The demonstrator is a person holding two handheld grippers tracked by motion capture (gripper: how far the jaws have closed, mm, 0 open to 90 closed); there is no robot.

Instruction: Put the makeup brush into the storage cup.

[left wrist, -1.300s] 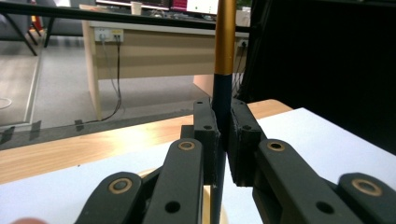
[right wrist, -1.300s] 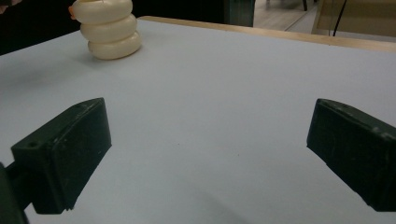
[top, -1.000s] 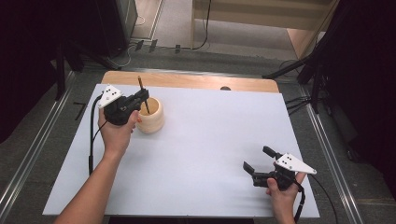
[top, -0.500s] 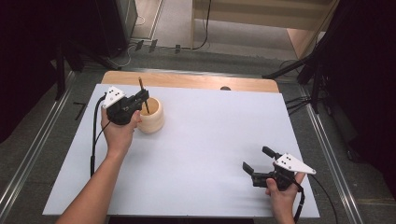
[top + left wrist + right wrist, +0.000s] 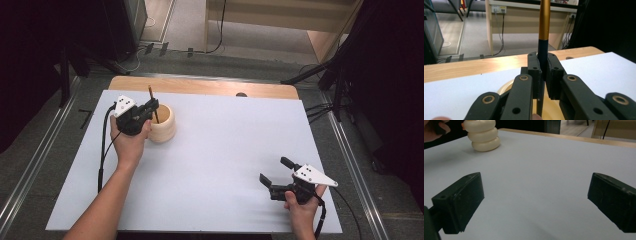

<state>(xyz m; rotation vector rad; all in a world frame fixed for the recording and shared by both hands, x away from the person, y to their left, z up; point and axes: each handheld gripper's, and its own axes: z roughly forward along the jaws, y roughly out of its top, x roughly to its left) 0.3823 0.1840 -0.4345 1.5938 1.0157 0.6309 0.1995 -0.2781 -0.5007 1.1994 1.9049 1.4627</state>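
Nothing has shifted since the earlier frames: the left claw (image 5: 151, 106) stays pinched on the upright brush (image 5: 543, 37), black and gold, whose lower end dips into the cream ribbed pot (image 5: 163, 124) at about ten o'clock on the white bench (image 5: 225, 150). At five o'clock, the right claw (image 5: 274, 171) rests with jaws spread, holding nothing.

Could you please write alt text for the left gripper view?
The left gripper is clamped on an upright pen with a gold upper part and a dark lower part, above a cream holder. Beyond lie the white table and its wooden edge.
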